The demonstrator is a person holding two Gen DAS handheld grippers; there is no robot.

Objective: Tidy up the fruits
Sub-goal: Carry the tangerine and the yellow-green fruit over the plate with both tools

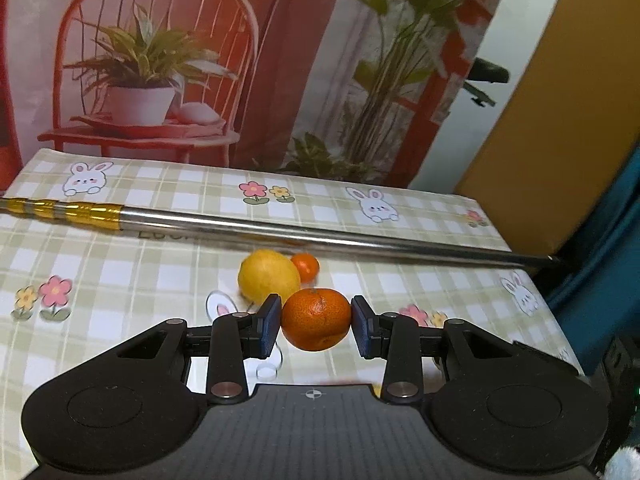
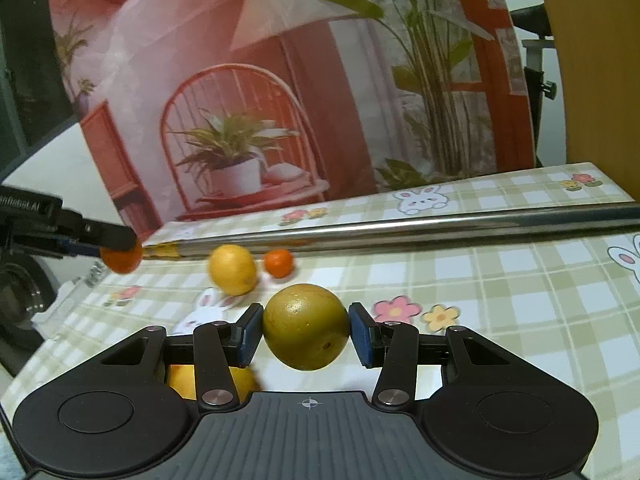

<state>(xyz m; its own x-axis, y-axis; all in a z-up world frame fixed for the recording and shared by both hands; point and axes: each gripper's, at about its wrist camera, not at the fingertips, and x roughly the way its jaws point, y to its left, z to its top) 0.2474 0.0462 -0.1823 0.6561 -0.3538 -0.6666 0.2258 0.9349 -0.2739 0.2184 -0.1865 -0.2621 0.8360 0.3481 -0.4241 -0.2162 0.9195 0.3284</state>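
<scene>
My left tool is clamped on a tangerine, one blue pad pressed to each side of it, and the fruit hangs clear above the checked tabletop. Just beyond it a yellow lemon lies on the cloth with a smaller tangerine touching its far right side. Behind both, a long metal rod with a gold-banded end stretches across the cloth from left to right.

My right tool is clamped on a round greenish-brown fruit, gripped at its left and right flanks. Under the left finger of that tool, part of another yellow fruit shows on the tabletop; I cannot tell what kind. From this side the lemon and small tangerine sit just in front of the rod, and my left tool appears at the far left edge with its tangerine held off the cloth.
</scene>
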